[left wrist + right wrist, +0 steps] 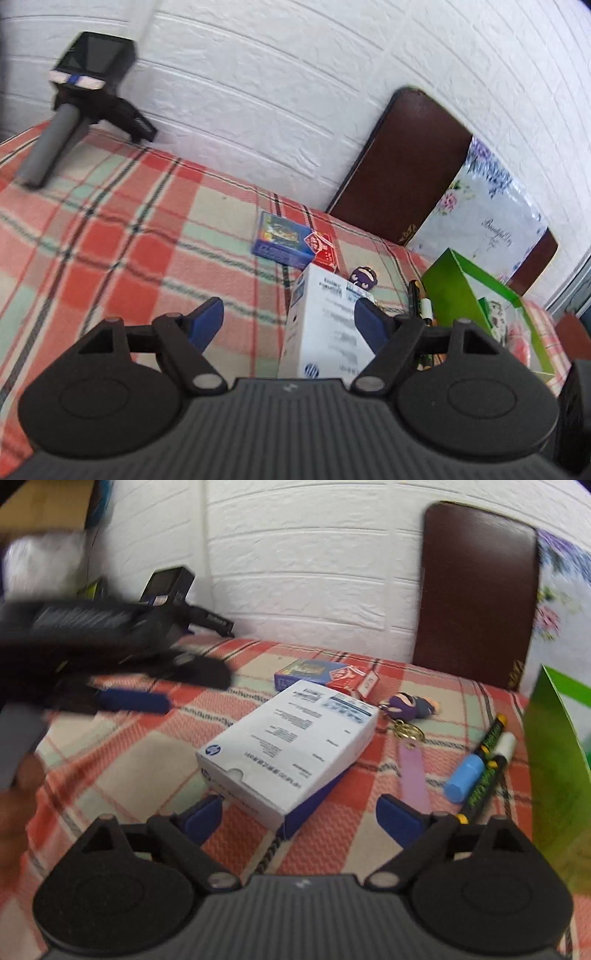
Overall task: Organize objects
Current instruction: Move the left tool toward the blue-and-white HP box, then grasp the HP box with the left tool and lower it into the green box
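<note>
Both grippers' fingers stand apart and empty over the plaid-covered bench, where the white box, lying just ahead of the right gripper, risks being shoved into the nearby keychain by the blurred left gripper.

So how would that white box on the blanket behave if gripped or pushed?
The white box looks like stiff cardboard, so probably rigid but crushable. Lying flat on the plaid blanket, it should drag rather than slide or tip. Weight can't be judged.
</note>
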`<action>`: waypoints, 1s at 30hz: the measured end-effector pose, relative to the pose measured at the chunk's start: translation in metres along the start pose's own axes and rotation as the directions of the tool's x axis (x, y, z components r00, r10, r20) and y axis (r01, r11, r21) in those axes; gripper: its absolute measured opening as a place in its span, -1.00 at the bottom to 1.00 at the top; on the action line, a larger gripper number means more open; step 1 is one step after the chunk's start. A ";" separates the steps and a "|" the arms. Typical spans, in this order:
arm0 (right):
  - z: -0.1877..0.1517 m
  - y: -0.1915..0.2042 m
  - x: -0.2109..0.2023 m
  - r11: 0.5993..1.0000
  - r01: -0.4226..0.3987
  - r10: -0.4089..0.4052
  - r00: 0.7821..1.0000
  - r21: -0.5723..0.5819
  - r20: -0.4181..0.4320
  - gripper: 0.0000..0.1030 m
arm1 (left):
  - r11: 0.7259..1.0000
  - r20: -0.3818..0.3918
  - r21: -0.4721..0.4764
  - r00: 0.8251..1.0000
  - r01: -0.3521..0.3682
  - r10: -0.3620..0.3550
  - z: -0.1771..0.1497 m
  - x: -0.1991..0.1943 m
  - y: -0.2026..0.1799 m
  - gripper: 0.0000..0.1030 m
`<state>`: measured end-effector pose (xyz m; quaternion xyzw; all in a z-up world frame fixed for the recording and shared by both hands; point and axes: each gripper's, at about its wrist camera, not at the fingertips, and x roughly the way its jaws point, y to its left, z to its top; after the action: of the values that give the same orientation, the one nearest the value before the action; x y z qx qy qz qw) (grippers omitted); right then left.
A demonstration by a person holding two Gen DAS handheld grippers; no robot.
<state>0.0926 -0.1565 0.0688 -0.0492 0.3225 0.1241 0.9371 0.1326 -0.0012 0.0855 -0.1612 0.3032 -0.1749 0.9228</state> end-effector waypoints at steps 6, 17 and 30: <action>0.016 0.000 0.031 1.000 -0.010 0.009 1.000 -0.010 -0.022 0.78 | 0.998 -0.090 0.065 0.996 -0.007 0.013 0.000 0.037 -0.011 0.01; -0.014 0.026 -0.010 0.980 -0.096 0.091 0.995 -0.172 -0.034 0.58 | 0.999 -0.151 0.042 0.988 0.029 -0.022 -0.039 -0.018 -0.016 -0.11; -0.105 -0.012 -0.135 0.992 0.026 -0.028 1.000 -0.125 -0.012 0.58 | 0.970 -0.258 0.072 0.943 0.234 -0.208 -0.123 -0.054 -0.109 -0.11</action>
<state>-0.0694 -0.2137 0.0698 -0.1131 0.3200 0.1310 0.9315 -0.0082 -0.0991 0.0624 -0.1241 0.3870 -0.3114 0.8590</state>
